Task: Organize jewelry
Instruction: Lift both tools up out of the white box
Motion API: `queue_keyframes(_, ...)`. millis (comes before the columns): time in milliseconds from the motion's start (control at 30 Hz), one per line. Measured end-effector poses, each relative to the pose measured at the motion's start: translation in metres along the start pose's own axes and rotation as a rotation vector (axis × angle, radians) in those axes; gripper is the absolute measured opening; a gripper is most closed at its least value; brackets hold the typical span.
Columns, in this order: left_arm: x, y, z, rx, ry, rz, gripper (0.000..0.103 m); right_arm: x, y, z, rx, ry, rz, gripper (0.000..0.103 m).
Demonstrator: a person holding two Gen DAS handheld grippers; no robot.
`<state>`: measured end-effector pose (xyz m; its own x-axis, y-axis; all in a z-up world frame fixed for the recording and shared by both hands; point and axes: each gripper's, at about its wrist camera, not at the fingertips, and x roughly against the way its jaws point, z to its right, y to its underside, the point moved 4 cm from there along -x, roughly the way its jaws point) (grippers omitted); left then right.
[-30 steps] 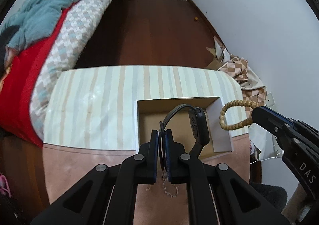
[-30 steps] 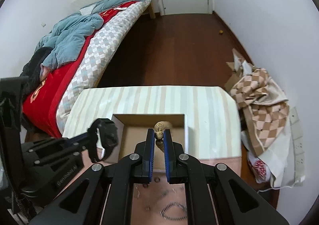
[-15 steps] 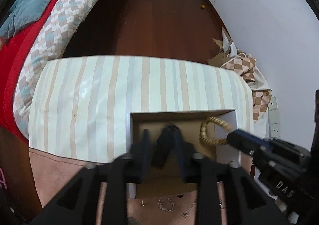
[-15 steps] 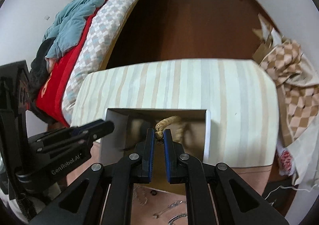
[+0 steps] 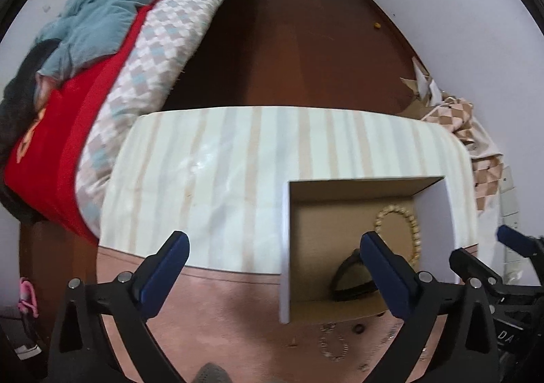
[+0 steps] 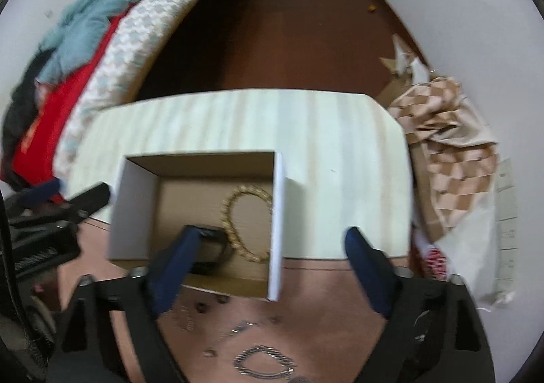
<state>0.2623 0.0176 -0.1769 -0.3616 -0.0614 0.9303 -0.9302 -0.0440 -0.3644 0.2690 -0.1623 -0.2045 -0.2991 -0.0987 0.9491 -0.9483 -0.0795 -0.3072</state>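
Observation:
An open cardboard box (image 5: 285,247) (image 6: 277,223) stands on the table. Inside lie a tan beaded bracelet (image 5: 409,223) (image 6: 234,230) and a black watch (image 5: 350,276) (image 6: 212,247). My left gripper (image 5: 272,257) is open and empty, above the box's left wall. My right gripper (image 6: 268,247) is open and empty, above the box's right wall. Small loose jewelry (image 5: 333,345) lies on the pink mat in front of the box, including a silver chain (image 6: 263,364) and small rings (image 6: 200,307).
The table has a striped cloth (image 5: 238,158) at the back and a pink mat (image 5: 221,308) at the front. A bed (image 5: 102,60) stands at the left. Checked fabric and cardboard (image 6: 448,145) lie on the floor at the right.
Both grippers have opened and let go. The watch and the beaded bracelet now lie in the box. Both grippers have drawn back from the box.

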Motion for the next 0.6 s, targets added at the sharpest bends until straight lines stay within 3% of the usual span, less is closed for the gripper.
queue_keyframes(167,0.002,0.017,-0.002,-0.007,-0.041,0.018,0.103,-0.003,0.017,0.000,0.018,0.094,0.016,0.098)
queue_keyframes(367,0.015,0.029,0.000,0.006,-0.045,0.036,0.103,0.014,0.030,-0.001,0.003,0.116,0.045,0.098)
queue_keyframes(600,0.056,0.043,0.002,0.003,-0.038,0.101,0.103,0.061,0.043,-0.004,-0.009,0.147,0.128,0.098)
